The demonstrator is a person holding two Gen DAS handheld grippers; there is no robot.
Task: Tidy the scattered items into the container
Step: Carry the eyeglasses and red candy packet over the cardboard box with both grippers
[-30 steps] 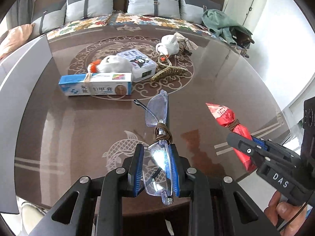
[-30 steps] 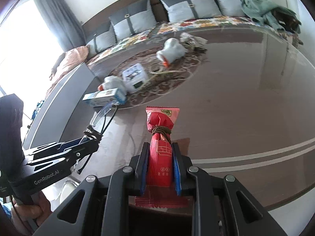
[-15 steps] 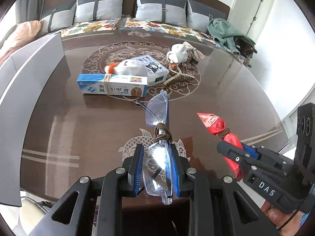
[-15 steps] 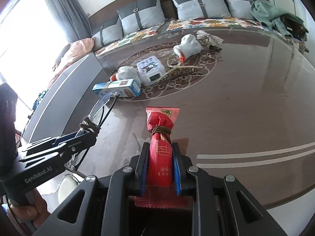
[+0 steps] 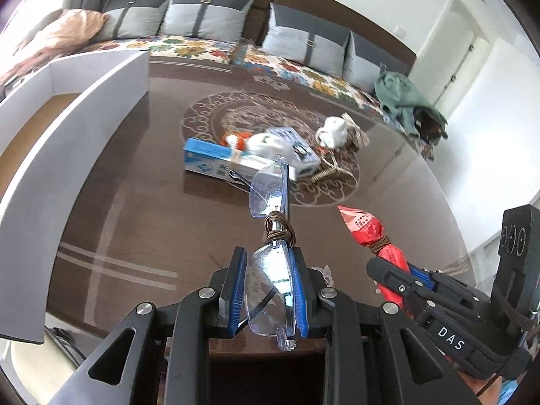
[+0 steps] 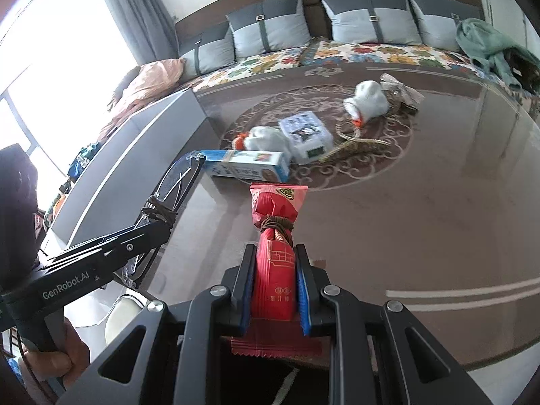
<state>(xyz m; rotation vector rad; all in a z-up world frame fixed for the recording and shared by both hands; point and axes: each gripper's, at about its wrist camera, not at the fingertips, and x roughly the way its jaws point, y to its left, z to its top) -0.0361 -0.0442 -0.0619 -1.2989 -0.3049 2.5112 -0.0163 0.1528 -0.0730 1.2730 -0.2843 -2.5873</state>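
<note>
Jaws of both grippers are clamped — left gripper (image 5: pixel 270 287) on folded glasses (image 5: pixel 270 236), right gripper (image 6: pixel 274 287) on a red packet (image 6: pixel 275 236) — with the white container (image 5: pixel 67 135) at left of frame, nearer the left.

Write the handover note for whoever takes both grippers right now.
Left gripper: shut on the clear glasses, held above the table.
Right gripper: shut on the red snack packet, also lifted.
White container: on the table's left side; no items visible in the part of it that shows.
Done: both items picked up.
Left: drop both in the container, then fetch the toothpaste box, white gloves, tissue pack and cord from the table's middle.
</note>
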